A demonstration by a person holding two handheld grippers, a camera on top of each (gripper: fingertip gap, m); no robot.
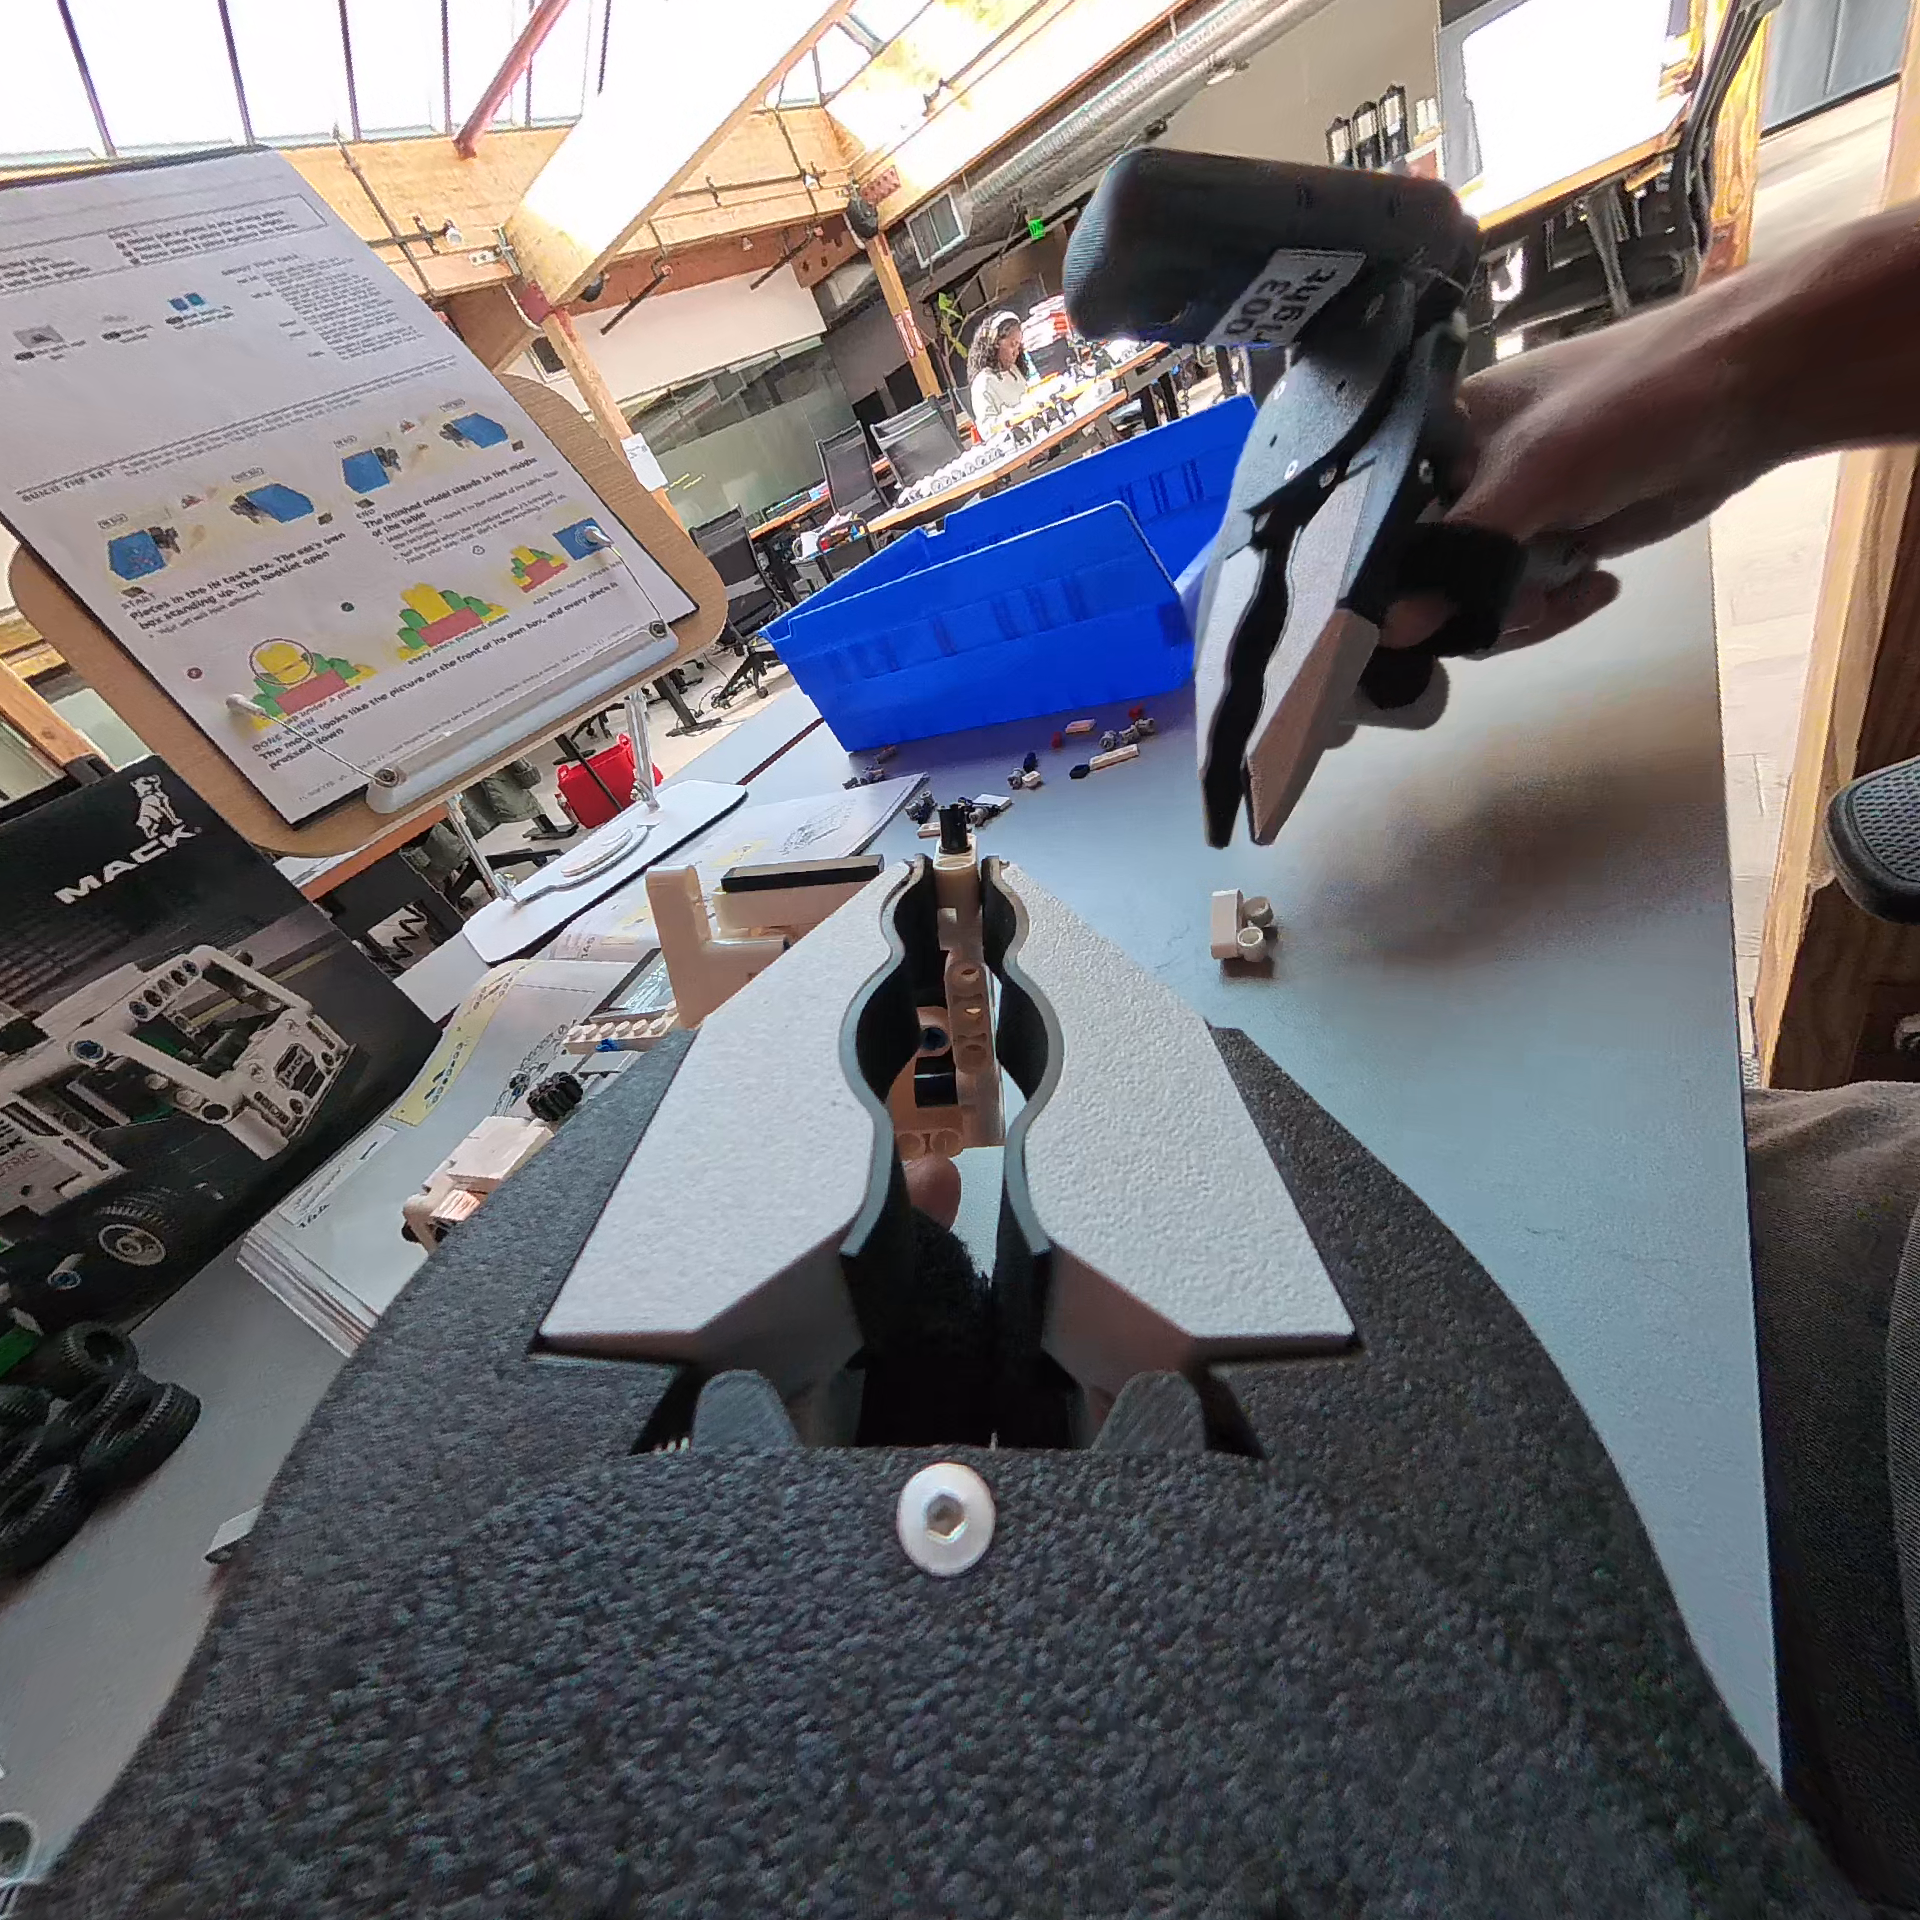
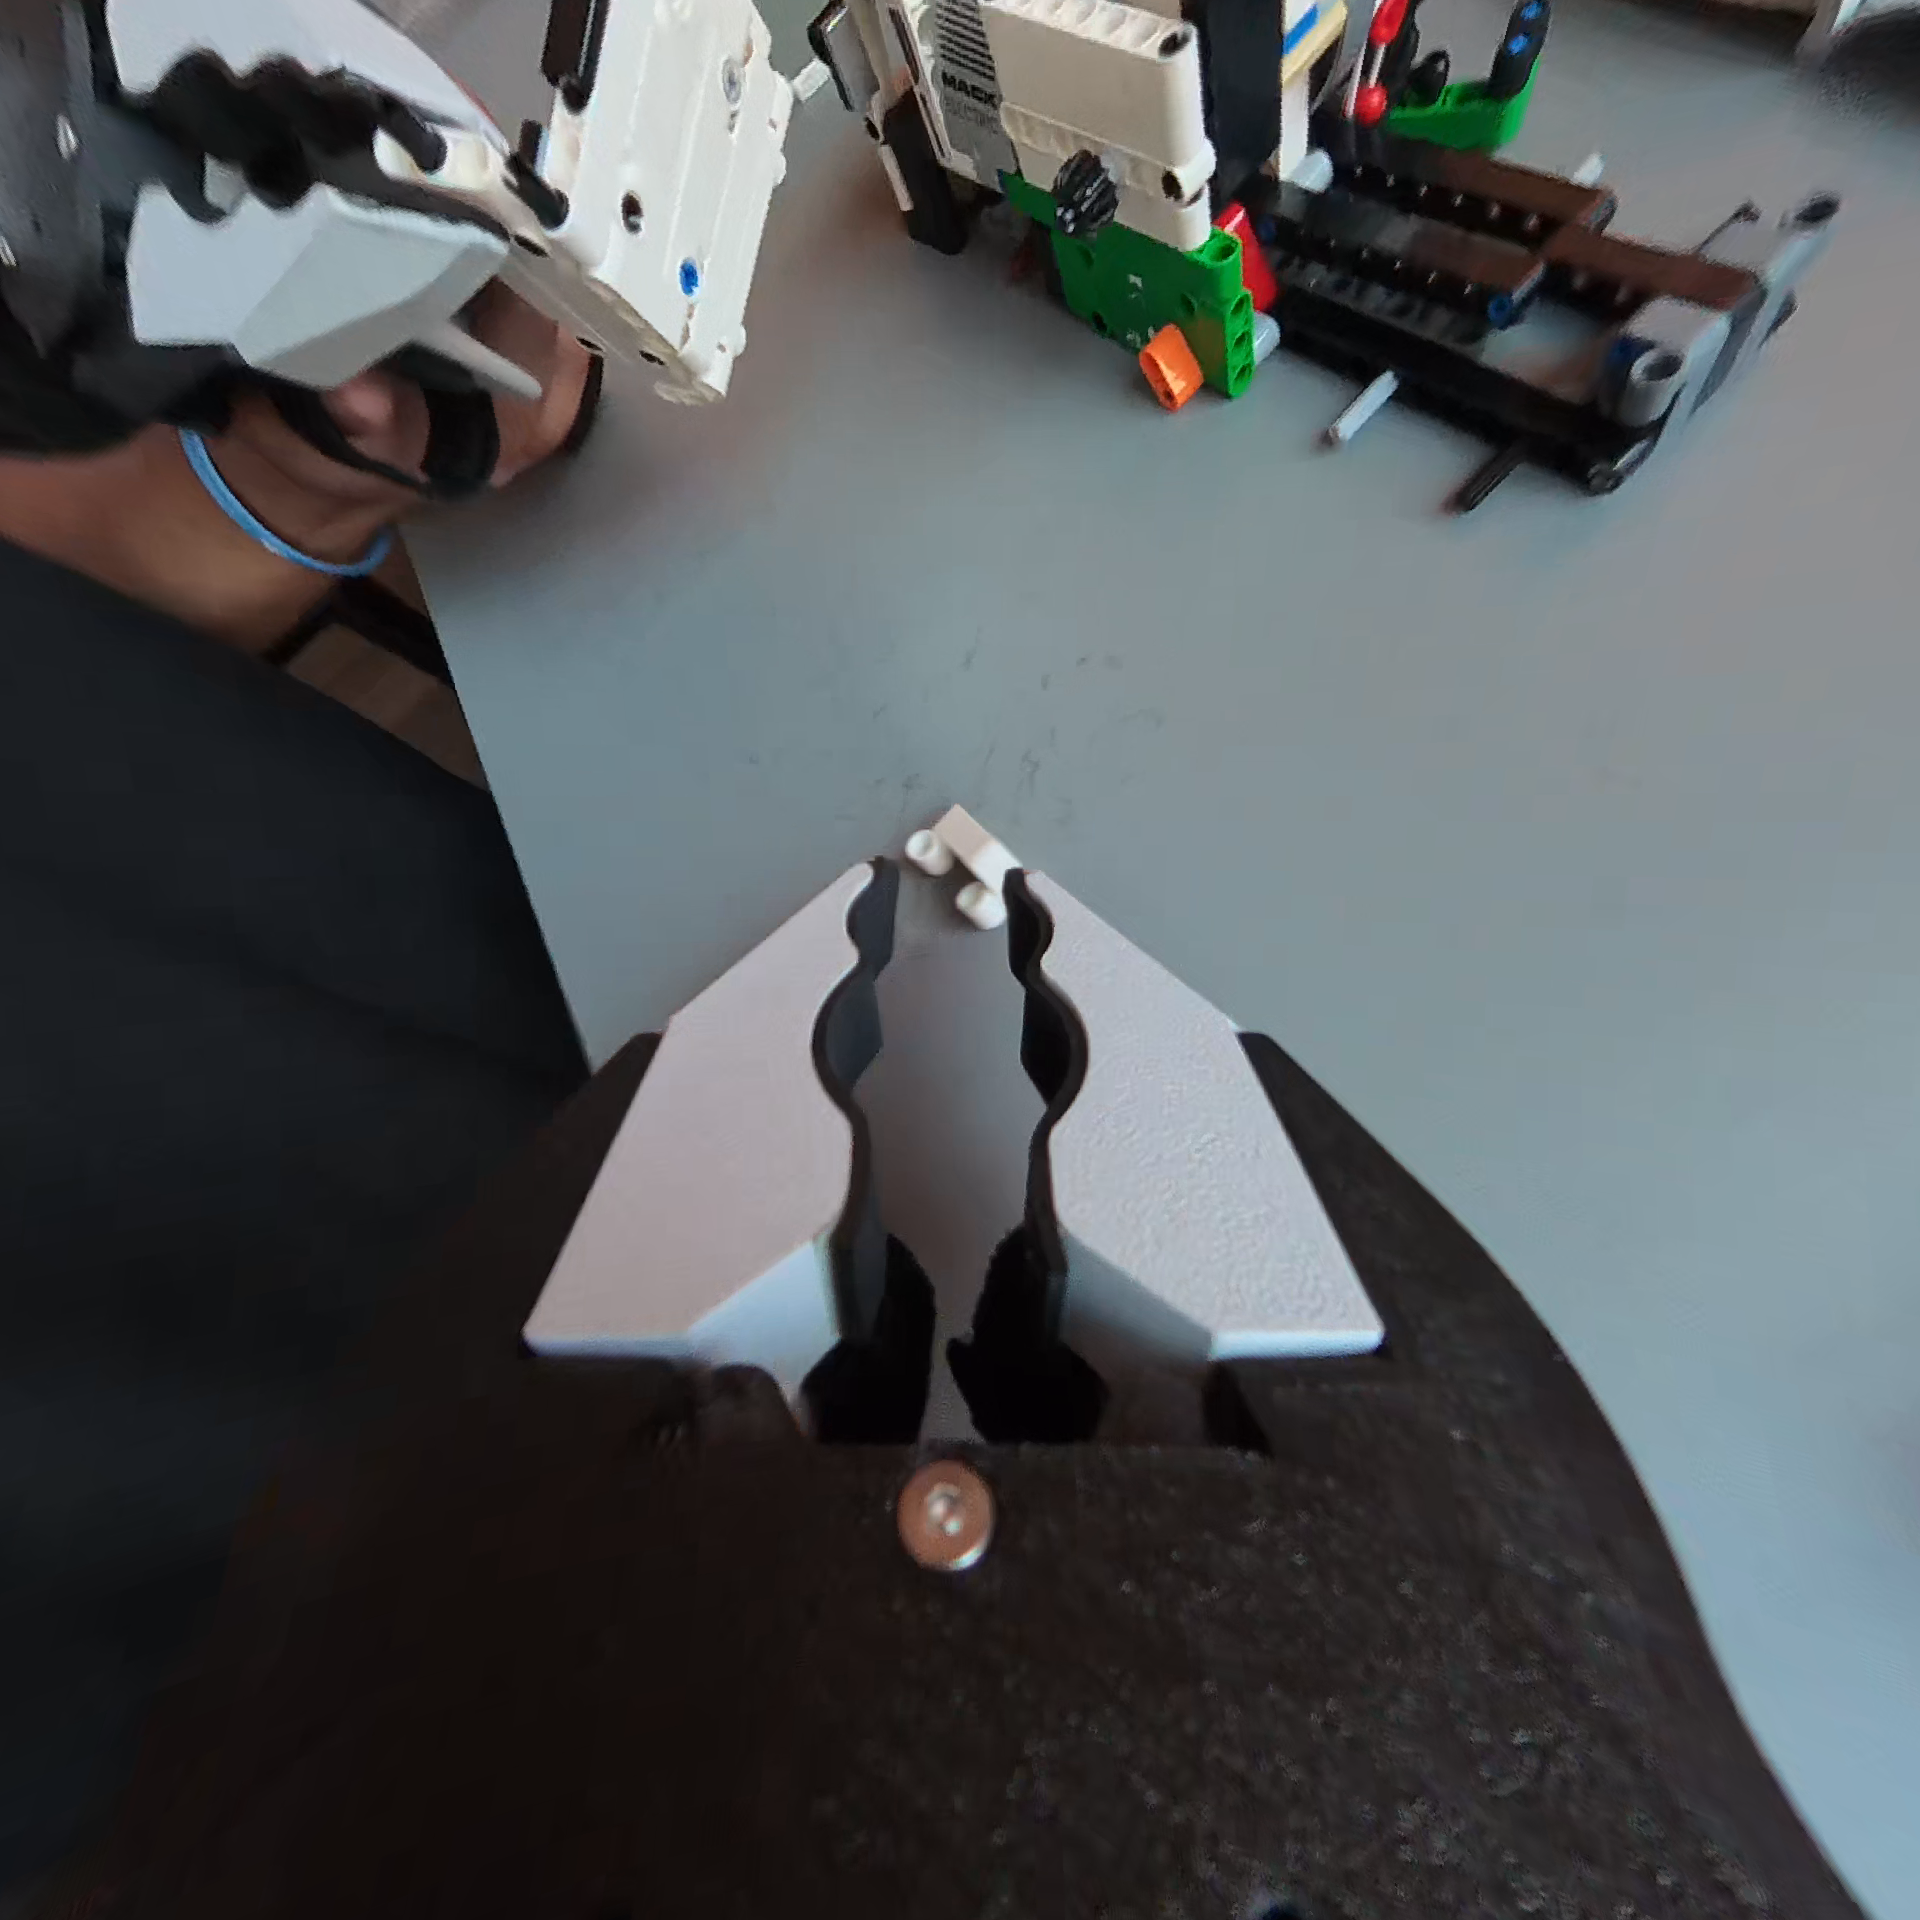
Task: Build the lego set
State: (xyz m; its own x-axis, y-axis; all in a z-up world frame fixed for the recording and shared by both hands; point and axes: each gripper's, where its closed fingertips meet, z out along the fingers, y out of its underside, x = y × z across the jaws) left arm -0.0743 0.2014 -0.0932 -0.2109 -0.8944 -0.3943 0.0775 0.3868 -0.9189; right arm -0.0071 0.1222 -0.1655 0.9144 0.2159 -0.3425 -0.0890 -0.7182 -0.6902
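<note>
Two handheld grippers work over one grey table [image 2: 1247, 727]. One partly built truck model [image 2: 1299, 208], white, green and black, stands at the far side of the right wrist view. One small white piece with two round pegs [image 2: 961, 873] lies alone on bare table, well apart from the model. In the left wrist view one blue bin [image 1: 997, 613] sits far back, with a scatter of loose small parts [image 1: 1039, 764] just in front of it, too small to count. One instruction sheet on a stand [image 1: 312, 468], one set box [image 1: 156, 1018] and a pile of black tyres [image 1: 73, 1423] occupy the left.

The table edge runs close by the small white piece, beside the person's dark clothing; wide open surface lies between that piece and the model.

The left gripper [image 1: 951, 862] has its jaws nearly together, clamped on a white sub-assembly [image 2: 665, 197] held above the table. The right gripper [image 2: 951, 883] has jaws narrowly parted and empty, its tips just at the small white piece; contact cannot be told.
</note>
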